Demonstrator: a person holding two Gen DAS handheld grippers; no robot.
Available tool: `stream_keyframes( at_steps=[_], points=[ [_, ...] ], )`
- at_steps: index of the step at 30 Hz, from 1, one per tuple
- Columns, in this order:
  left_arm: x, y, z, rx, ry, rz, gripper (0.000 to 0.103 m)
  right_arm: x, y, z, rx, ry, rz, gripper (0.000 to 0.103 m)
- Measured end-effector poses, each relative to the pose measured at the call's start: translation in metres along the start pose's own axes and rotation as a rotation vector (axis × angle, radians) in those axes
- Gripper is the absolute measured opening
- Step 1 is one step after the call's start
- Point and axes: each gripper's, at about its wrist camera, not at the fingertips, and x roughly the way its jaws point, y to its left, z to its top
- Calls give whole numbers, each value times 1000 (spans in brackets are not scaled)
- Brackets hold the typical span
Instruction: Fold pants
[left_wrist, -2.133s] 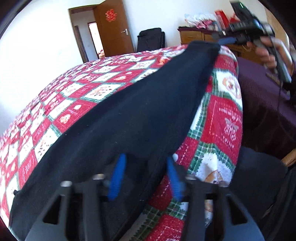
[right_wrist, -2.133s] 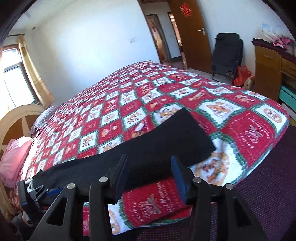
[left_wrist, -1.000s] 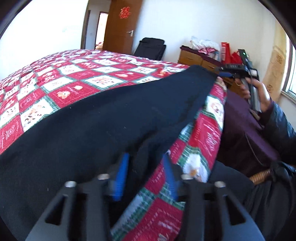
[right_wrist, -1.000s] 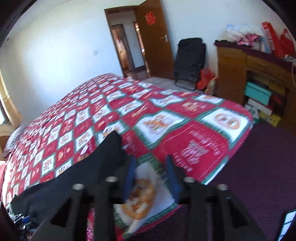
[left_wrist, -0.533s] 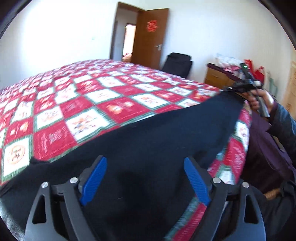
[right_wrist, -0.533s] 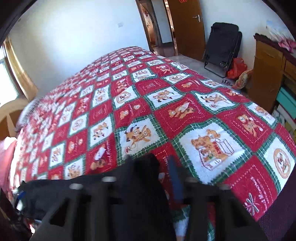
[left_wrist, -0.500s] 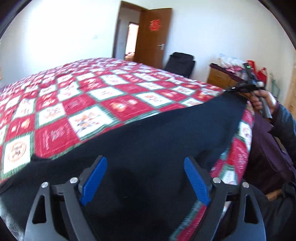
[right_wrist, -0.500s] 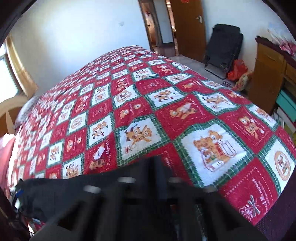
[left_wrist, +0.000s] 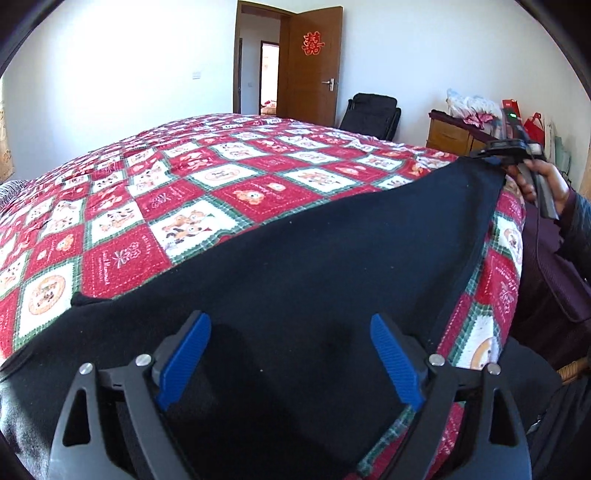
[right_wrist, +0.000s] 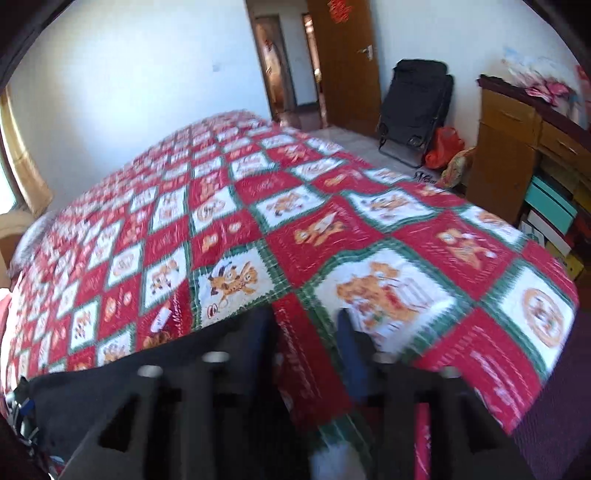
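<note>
Dark navy pants (left_wrist: 332, 258) lie stretched along the near edge of a bed with a red, white and green patchwork quilt (left_wrist: 221, 177). My left gripper (left_wrist: 291, 354) is open, its blue pads spread wide just above the waist end of the pants. My right gripper (left_wrist: 498, 157) shows far right in the left wrist view, at the pants' leg end. In the blurred right wrist view the right gripper (right_wrist: 306, 325) has a gap between its jaws, with the pants (right_wrist: 166, 369) at the left finger.
A brown door (left_wrist: 314, 62) stands open at the back. A black folded chair (left_wrist: 369, 114) and a wooden dresser (left_wrist: 450, 136) stand along the far wall. Dark purple floor (right_wrist: 554, 424) lies beside the bed's right edge.
My left gripper has opened wide and let go of the waist end. The right gripper has carried the leg end along the bed edge, and its jaws now stand apart.
</note>
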Motion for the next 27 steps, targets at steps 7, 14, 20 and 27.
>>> stream_keyframes(
  at_steps=[7, 14, 20, 27],
  points=[
    [3, -9, -1, 3, -3, 7, 92, -46, 0, -32, -31, 15, 23, 53],
    [3, -4, -5, -6, 18, 42, 95, -29, 2, -47, -92, 45, 21, 19],
    [-16, 8, -17, -26, 11, 75, 95, -58, 33, -47, -187, -49, -120, 46],
    [-49, 46, -34, -106, -29, 158, 99, -57, 138, -71, -327, -3, 249, 53]
  ],
)
